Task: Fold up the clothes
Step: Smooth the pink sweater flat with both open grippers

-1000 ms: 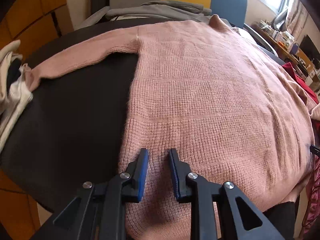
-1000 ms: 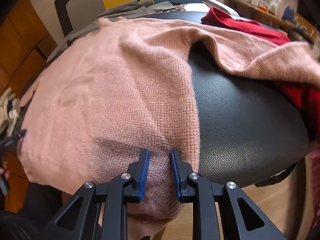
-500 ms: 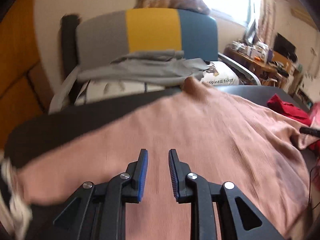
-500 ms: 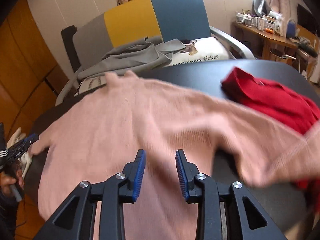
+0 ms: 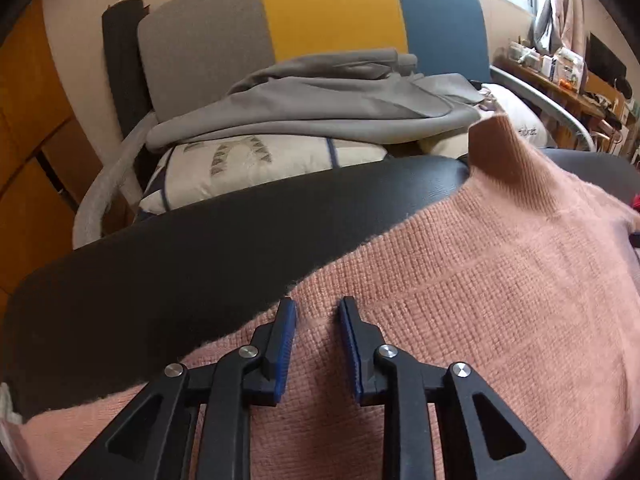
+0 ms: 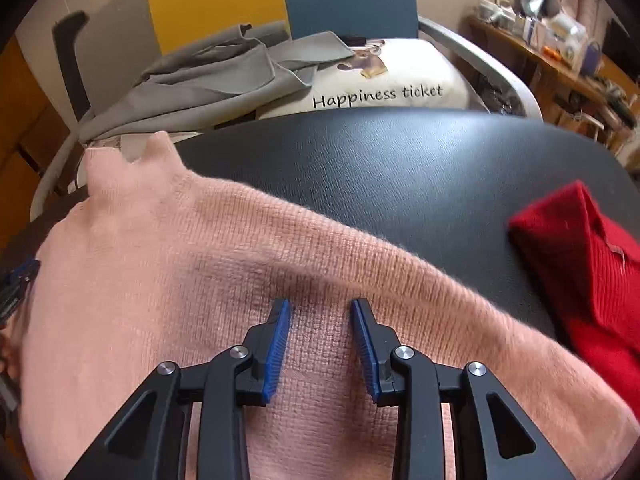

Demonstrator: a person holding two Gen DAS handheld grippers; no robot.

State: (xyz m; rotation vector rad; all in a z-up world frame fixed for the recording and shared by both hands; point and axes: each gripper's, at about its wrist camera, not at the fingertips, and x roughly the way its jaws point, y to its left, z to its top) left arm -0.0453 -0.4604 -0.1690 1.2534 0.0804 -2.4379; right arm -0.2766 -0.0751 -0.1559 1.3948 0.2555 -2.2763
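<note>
A pink knitted sweater [image 5: 480, 300] is seen spread across the black counter [image 5: 200, 256], its high collar [image 5: 504, 152] standing up at the far edge. In the left wrist view the left tool [image 5: 316, 312] is held over the sweater's shoulder region, close to where the knit meets the bare counter; its blue-padded fingers [image 5: 286, 340] are set apart, and no fabric is pinched between them — whether the tips touch the knit cannot be told.

In the right wrist view the right tool [image 6: 320, 312] is placed over the other shoulder, just below the top edge of the sleeve, which runs off toward the lower right. Its jaws are likewise parted, somewhat wider, with the knit visible in the gap and nothing clamped. The left tool's tip is glimpsed at the left border of this view.

A red garment [image 6: 580, 272] is laid on the counter to the right, near the pink sleeve. Beyond the counter a chair [image 5: 320, 12] with grey, yellow and blue panels is seen, carrying a grey garment [image 5: 320, 100] draped over a white cushion [image 6: 392, 88] printed "Happiness ticket".
</note>
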